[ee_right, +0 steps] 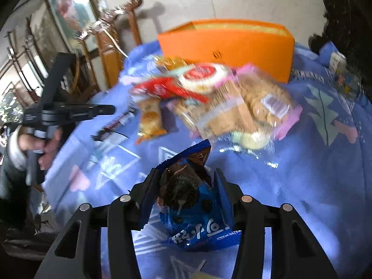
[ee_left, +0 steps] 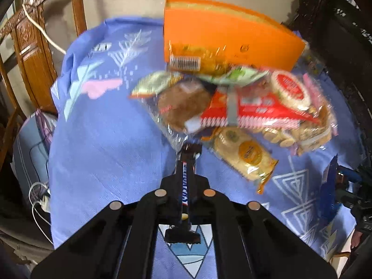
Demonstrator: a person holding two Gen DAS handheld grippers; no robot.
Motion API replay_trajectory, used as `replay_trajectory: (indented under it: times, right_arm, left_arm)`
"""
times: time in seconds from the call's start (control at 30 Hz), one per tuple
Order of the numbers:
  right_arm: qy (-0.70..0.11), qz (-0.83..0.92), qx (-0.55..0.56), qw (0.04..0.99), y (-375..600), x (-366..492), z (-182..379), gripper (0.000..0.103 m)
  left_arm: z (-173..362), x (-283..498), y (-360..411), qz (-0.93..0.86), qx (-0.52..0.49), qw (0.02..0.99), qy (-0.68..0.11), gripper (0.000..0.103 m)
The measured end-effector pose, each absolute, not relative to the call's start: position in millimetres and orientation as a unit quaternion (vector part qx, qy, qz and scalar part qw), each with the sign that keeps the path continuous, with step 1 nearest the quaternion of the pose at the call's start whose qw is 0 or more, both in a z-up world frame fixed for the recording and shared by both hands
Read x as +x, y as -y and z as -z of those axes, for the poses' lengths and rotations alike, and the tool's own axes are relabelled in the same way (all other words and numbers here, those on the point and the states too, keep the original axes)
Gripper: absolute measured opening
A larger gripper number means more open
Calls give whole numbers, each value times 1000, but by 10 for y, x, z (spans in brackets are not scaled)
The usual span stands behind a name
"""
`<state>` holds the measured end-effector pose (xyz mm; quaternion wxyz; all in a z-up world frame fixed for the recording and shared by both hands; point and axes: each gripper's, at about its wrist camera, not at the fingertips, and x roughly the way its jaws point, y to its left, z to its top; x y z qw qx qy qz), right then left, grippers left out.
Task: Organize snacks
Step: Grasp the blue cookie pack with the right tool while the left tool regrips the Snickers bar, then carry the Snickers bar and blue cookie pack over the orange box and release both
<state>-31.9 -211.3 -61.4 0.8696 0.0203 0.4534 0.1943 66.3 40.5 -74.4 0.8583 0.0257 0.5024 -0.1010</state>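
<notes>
Two snacks leave the pile together, likely bound for the orange box (ee_left: 232,39): left gripper (ee_left: 188,150) jaws shut on a chocolate bar (ee_left: 186,186), right gripper (ee_right: 186,176) jaws clamping a blue cookie pack (ee_right: 195,209) above the blue-clothed bench (ee_left: 104,139).

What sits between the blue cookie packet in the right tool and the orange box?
The loose pile of snack bags lies on the blue cloth directly between the blue cookie packet and the orange box, right against the box's front wall.
</notes>
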Motion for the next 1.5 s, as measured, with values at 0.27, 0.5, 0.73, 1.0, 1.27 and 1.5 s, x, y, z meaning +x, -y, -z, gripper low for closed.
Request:
replay_trajectory:
  times: [0.27, 0.5, 0.73, 1.0, 1.27, 1.5]
  right_arm:
    - [-445, -200, 23, 872, 2254, -323, 613, 97]
    - [-459, -228, -121, 850, 1956, -483, 782, 100]
    - [-463, -231, -133, 845, 1765, -429, 1016, 74]
    - [-455, -221, -80, 859, 1977, -457, 808, 58]
    - [-424, -228, -40, 875, 2114, -484, 438, 58]
    - [-388, -219, -32, 895, 2160, -248, 15, 58]
  left_arm:
    - [805, 706, -493, 88, -7, 856, -509, 50]
    - [867, 692, -298, 82, 44, 855, -511, 68]
    - [1079, 736, -302, 64, 44, 852, -519, 73]
    - [1018, 669, -248, 89, 57, 850, -516, 17]
    - [545, 372, -287, 107, 57, 874, -471, 17]
    - [-94, 373, -275, 135, 49, 893, -426, 17]
